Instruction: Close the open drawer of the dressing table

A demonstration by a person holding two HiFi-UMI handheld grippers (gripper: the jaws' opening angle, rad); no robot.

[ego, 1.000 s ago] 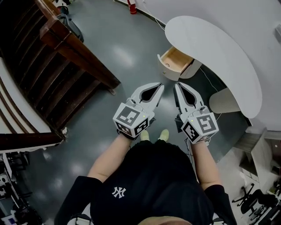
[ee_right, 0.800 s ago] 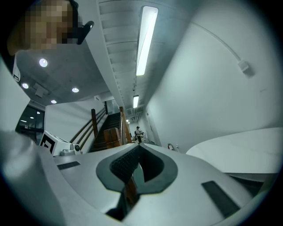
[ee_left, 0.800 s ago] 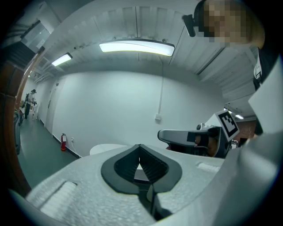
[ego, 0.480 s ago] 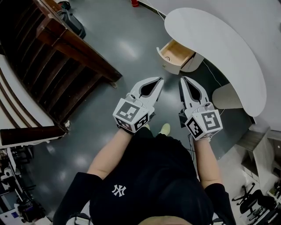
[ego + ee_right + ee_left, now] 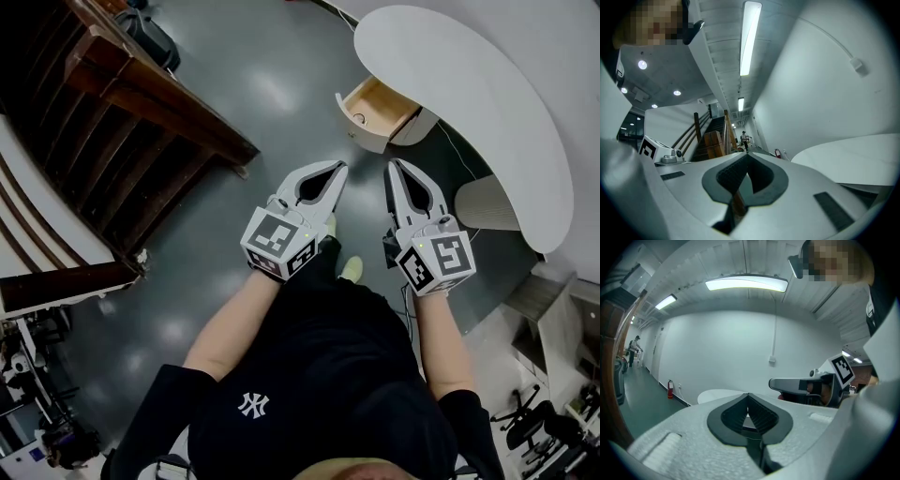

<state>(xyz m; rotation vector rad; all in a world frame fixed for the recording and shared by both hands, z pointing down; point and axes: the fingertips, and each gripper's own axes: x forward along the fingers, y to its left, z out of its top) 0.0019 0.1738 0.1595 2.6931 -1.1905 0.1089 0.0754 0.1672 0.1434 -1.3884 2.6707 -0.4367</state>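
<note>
Grey glossy floor [image 5: 234, 84] underfoot, dark wooden staircase [image 5: 141, 122] filling the left side. Up at the far right, the dressing table [image 5: 487, 112] with its curved white top, and poking out from under its left end, the open drawer [image 5: 380, 111]: pale wood inside, looks empty, front panel turned toward the person and a little leftward. Slides along a diagonal; to shut it, push up and rightward, into the table. Left gripper [image 5: 341, 167] clenched, tips pinched together on nothing. Right gripper [image 5: 394, 166] the same, closed and empty. Both side by side, roughly level, pointing forward, with the drawer ahead and just about between their two lines, well apart from either tip. Hard to call a nearer hand: front panel more in line with the left, table-side wall more in line with the right. Nothing on the floor between tips and drawer front. Off to the right, a rounded pale stool or pedestal [image 5: 483, 202] tucked under the table's edge, with a thin cable [image 5: 453, 155] trailing beside it, both off the straight path. Lower down, one pale shoe [image 5: 352, 269] peeking out beneath the grippers.
</note>
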